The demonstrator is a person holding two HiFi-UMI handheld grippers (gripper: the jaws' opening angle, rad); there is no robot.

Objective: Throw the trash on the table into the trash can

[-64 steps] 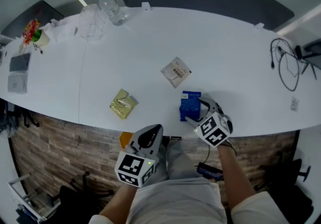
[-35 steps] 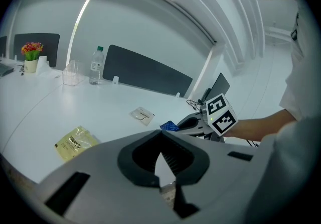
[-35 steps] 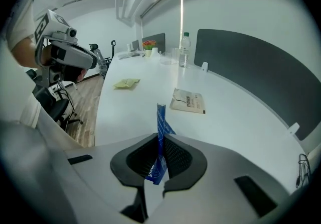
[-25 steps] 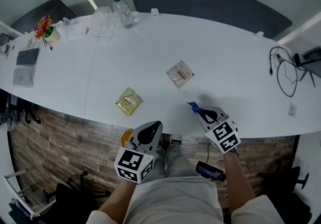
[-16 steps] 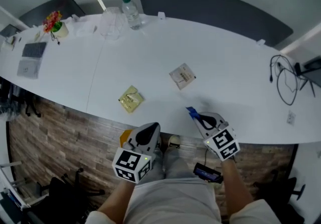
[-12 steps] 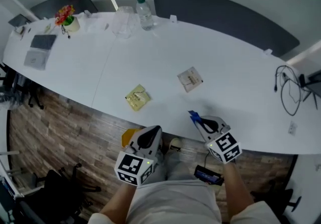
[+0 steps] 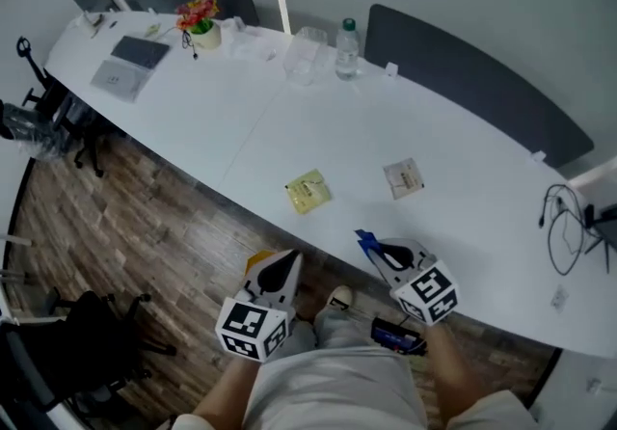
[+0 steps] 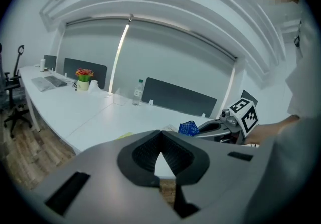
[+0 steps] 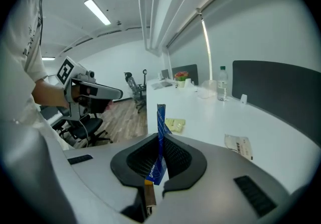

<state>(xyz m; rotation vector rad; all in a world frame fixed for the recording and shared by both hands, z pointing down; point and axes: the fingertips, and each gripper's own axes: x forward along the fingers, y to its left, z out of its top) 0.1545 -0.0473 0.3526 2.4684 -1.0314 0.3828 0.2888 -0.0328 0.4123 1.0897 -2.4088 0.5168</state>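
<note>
Just off the table's [image 7: 193,100] near edge, the right gripper [image 7: 370,245] has its jaws clamped narrow on a blue wrapper [image 9: 159,140]. That's the trash, flattened and standing on edge between the pads, lifted clear of the tabletop! The left gripper [image 7: 287,262] hangs over the wooden floor [image 7: 145,226] on the near side of the table, jaws drawn together with nothing in them. On the table, a yellow packet [image 7: 308,192] lies close to the near edge. A white packet [image 7: 403,177] sits just beyond it, further in. A water bottle [image 7: 347,50] stands along the table's far edge.
</note>
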